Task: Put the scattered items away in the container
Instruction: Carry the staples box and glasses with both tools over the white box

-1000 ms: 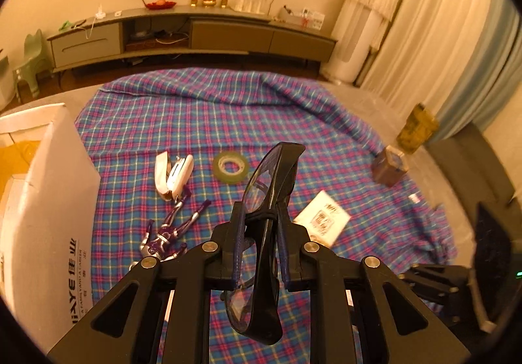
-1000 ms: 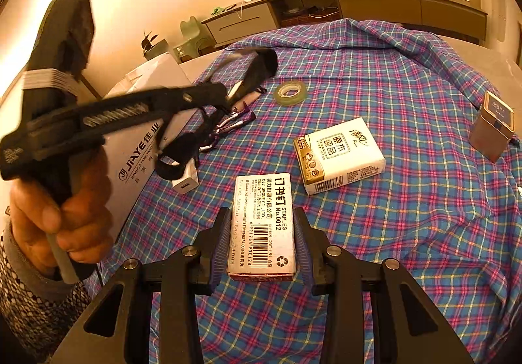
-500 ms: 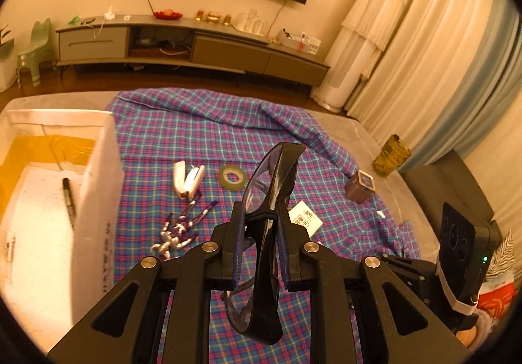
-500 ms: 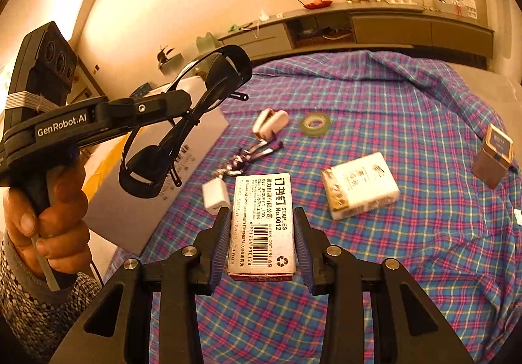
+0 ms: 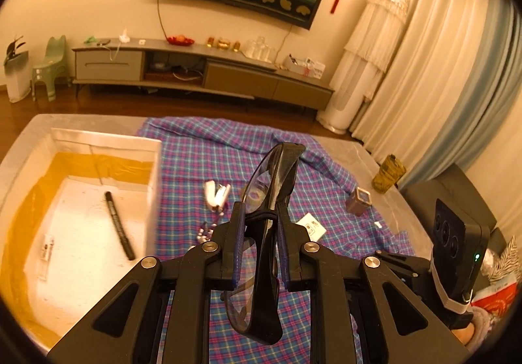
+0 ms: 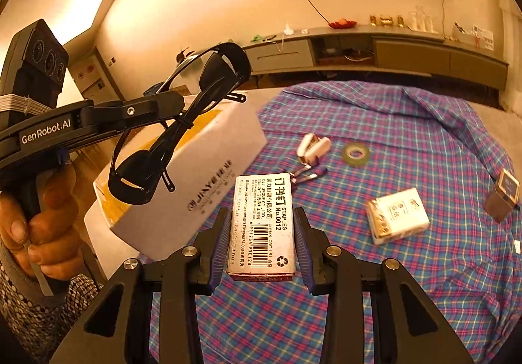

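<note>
Goggles (image 5: 270,200) are sitting clamped edgewise between the pads of my left gripper (image 5: 261,245), its jaws nearly closed on the dark frame, one lens pointing up ahead of the fingers and the other hanging below them. In the right wrist view the same pair is showing off to that gripper's left, held in the air over the near corner of the white box (image 6: 182,187), and the left tool's side is reading "GenRobot.AI". My right gripper (image 6: 262,233) is gripping one staple box (image 6: 262,223) between its blue pads, jaws closed to the width of the carton; its label is reading "STAPLES No.0012" and "DELI GROUP CO.,LTD." above a barcode and a recycling mark. The white box, lettered "JIAYE" on its side with Chinese characters I cannot read, is lying ahead and to the left of my left gripper, open-topped with a yellow lining, and one black marker (image 5: 119,225) is lying on its floor. Ahead of my right gripper, on the plaid cloth (image 6: 407,298), five things are lying apart from one another: one white stapler (image 6: 313,147), one roll of clear tape (image 6: 357,152), one purple and silver figure (image 6: 306,174) just past the staple carton, one white packet (image 6: 396,220) with Chinese print to the right, and one small brown tin (image 6: 502,197) farther right near the cloth's edge.
</note>
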`<state>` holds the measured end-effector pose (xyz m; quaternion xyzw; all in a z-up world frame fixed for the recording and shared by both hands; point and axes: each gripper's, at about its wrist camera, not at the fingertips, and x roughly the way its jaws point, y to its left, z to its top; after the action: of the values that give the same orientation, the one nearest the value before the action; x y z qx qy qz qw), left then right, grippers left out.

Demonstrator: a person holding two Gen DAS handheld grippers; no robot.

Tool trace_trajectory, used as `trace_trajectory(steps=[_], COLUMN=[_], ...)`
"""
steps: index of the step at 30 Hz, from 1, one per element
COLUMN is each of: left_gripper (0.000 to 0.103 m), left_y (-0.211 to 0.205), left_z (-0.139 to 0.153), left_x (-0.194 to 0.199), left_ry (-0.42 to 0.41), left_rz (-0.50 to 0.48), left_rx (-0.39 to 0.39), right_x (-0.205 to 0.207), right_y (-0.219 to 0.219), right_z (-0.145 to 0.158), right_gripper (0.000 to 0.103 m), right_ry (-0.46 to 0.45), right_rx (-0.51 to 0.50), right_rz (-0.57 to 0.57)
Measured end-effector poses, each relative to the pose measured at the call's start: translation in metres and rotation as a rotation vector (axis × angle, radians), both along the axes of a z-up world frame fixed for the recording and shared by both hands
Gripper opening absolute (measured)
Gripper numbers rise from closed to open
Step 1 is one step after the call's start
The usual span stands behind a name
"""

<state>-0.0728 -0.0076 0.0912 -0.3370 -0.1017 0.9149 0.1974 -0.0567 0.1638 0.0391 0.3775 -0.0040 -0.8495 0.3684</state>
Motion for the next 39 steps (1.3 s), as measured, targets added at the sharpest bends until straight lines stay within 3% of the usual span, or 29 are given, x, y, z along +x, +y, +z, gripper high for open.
trace_trajectory(steps=[11, 22, 29, 39], left_gripper=[0.018, 0.018, 0.018, 0.018], left_y=[-0.055, -0.106, -0.140, -0.180], left_z=[0.023, 0.021, 0.024, 0.011], left_x=[0.020, 0.019, 0.023, 0.017], left_ry=[0.054, 0.049, 0.078, 0.056], left_rz=[0.068, 0.154, 0.208, 0.279], left_rx=[0.059, 0.113, 0.151, 0.183], right_x=[0.021, 0.041, 0.053, 0.045], right_y=[-0.042, -0.084, -0.113, -0.145], right_z=[0.021, 0.044, 0.047, 0.049], right_gripper=[0.039, 0.039, 0.039, 0.039], right_ry=[0.064, 0.097, 0.094, 0.045], right_rx=[0.019, -0.023, -0.023, -0.046], right_rz=[0.044, 0.093, 0.127, 0.135])
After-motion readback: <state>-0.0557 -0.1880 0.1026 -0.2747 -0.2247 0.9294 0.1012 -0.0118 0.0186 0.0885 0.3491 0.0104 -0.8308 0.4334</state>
